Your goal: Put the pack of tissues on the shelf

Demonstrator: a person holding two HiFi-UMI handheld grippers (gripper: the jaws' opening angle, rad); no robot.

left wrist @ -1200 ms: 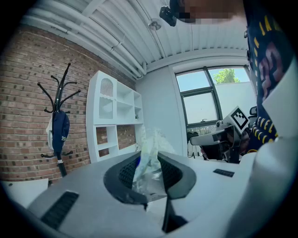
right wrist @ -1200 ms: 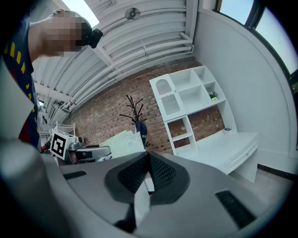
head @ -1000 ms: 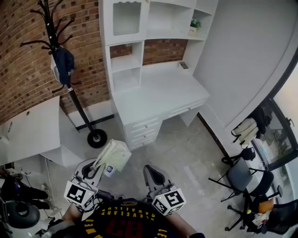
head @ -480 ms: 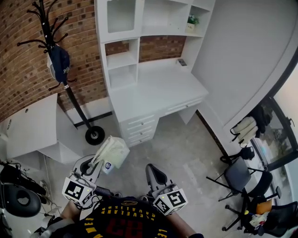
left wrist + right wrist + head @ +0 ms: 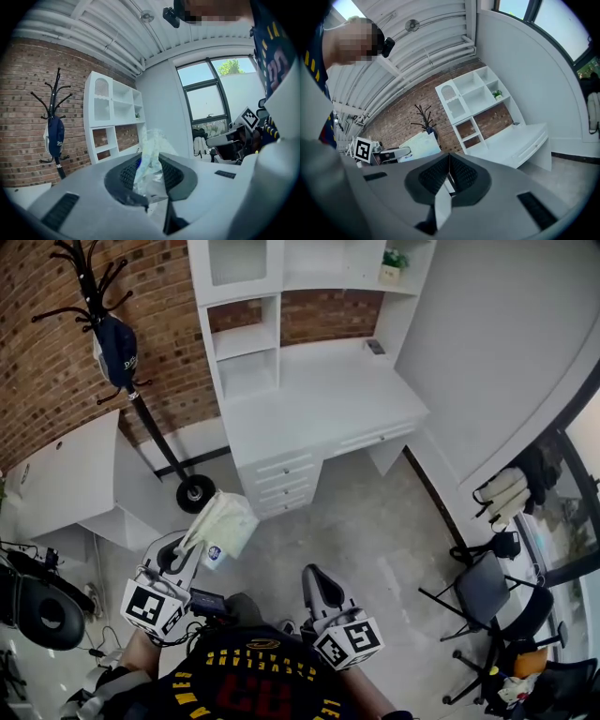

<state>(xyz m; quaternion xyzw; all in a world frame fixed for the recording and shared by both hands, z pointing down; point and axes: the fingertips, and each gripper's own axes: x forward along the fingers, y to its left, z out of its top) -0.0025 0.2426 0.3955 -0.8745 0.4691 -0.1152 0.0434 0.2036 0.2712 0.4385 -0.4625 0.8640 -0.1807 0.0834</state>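
The pack of tissues [image 5: 223, 526] is a pale, soft plastic packet with a small blue label. My left gripper [image 5: 192, 549] is shut on its near edge and holds it up over the floor. In the left gripper view the crinkled wrapper [image 5: 149, 164] stands pinched between the dark pads. The white shelf unit [image 5: 244, 334] rises over a white desk [image 5: 319, 409] against the brick wall, well ahead of both grippers. My right gripper [image 5: 317, 579] is low at the right, shut with nothing in it [image 5: 449, 174].
A black coat rack [image 5: 141, 418] with a dark cap stands left of the shelf unit, its round base [image 5: 194, 493] on the floor near the pack. A white cabinet [image 5: 66, 479] sits at the left. Black chairs [image 5: 487, 592] stand at the right, by the window.
The view has shifted a little, so the desk and coat rack base sit higher in the frame. The left gripper still holds the pack, and both grippers keep about the same places.
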